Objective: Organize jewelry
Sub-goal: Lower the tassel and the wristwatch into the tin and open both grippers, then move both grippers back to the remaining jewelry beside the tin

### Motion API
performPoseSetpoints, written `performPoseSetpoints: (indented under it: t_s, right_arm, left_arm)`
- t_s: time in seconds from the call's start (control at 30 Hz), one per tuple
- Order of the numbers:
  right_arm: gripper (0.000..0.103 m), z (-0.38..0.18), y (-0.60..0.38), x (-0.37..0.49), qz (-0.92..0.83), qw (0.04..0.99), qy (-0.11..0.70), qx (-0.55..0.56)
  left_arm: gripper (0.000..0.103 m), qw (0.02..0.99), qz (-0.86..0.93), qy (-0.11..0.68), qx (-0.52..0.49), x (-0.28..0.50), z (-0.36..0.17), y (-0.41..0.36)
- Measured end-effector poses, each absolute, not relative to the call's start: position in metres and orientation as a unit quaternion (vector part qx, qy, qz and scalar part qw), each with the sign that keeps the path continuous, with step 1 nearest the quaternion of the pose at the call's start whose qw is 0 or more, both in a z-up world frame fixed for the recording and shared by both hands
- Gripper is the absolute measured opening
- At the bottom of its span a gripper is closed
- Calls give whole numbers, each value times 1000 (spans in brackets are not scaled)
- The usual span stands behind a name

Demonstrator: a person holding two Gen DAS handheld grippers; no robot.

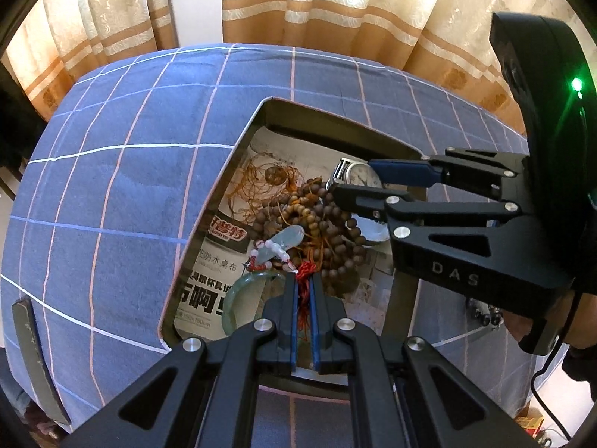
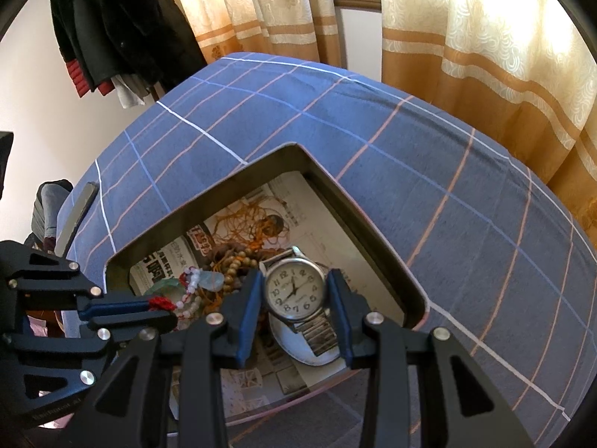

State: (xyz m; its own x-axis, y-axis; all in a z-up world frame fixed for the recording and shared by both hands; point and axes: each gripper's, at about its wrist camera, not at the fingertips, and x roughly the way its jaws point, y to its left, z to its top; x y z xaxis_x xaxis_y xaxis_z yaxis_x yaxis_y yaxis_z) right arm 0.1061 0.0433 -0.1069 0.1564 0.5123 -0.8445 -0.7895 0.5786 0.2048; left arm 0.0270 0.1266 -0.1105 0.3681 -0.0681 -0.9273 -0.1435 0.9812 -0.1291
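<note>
A dark metal tray [image 1: 238, 149] lined with printed paper sits on the blue checked cloth. It holds brown wooden beads [image 1: 321, 224], orange cord [image 1: 261, 179], a pale jade pendant [image 1: 283, 240] and a green bangle [image 1: 238, 291]. My left gripper [image 1: 305, 283] is shut on the pendant's red cord [image 1: 304, 274]; it also shows in the right wrist view [image 2: 160, 308]. My right gripper [image 2: 294, 287] is shut on a silver wristwatch [image 2: 293, 289] with a white dial, above a small white dish [image 2: 298, 343]. The watch also shows in the left wrist view [image 1: 358, 173].
The tray's rim [image 2: 291, 149] rises around the jewelry. A dark flat bar [image 1: 35, 358] lies at the table's left edge. Curtains [image 1: 335, 11] hang behind the table. Dark clothes [image 2: 119, 26] hang at the far left.
</note>
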Motion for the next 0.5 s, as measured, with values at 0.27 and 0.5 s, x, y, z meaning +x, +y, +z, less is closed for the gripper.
performPoseSetpoints:
  t_s: [0.27,0.5]
  right_arm:
    - [39,-109,44,103,432,747,483,-150]
    - [76,-100,33,94,417,764,470,-145]
  left_arm:
    - [5,816,29,567,-109,24,-118,130]
    - [57,826,65,544,-131,16,-103,140]
